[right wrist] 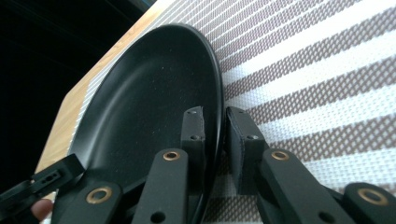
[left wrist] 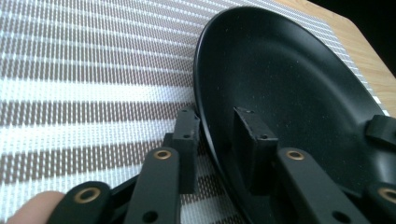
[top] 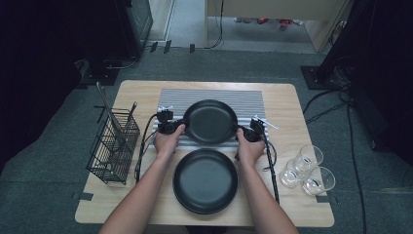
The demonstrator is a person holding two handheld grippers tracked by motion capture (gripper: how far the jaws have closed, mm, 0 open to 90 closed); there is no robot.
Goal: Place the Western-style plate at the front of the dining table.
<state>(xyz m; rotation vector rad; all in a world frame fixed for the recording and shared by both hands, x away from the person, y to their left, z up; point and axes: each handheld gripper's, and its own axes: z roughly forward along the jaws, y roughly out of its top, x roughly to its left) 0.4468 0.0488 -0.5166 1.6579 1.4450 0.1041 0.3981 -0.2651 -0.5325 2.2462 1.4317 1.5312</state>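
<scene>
Both plates are matte black: the far plate lies on a placemat woven in alternating grey-brown and white stripes, and the near plate sits on the bare desk, which is pale wood with a light grain. The left gripper and the right gripper are black, with brass-coloured rivets on their arms. The wire basket is black, the three glasses clear, and the floor dark grey-green carpet.

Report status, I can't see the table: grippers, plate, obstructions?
Left gripper and right gripper each clamp the far black plate's rim. Near plate lies apart.
</scene>
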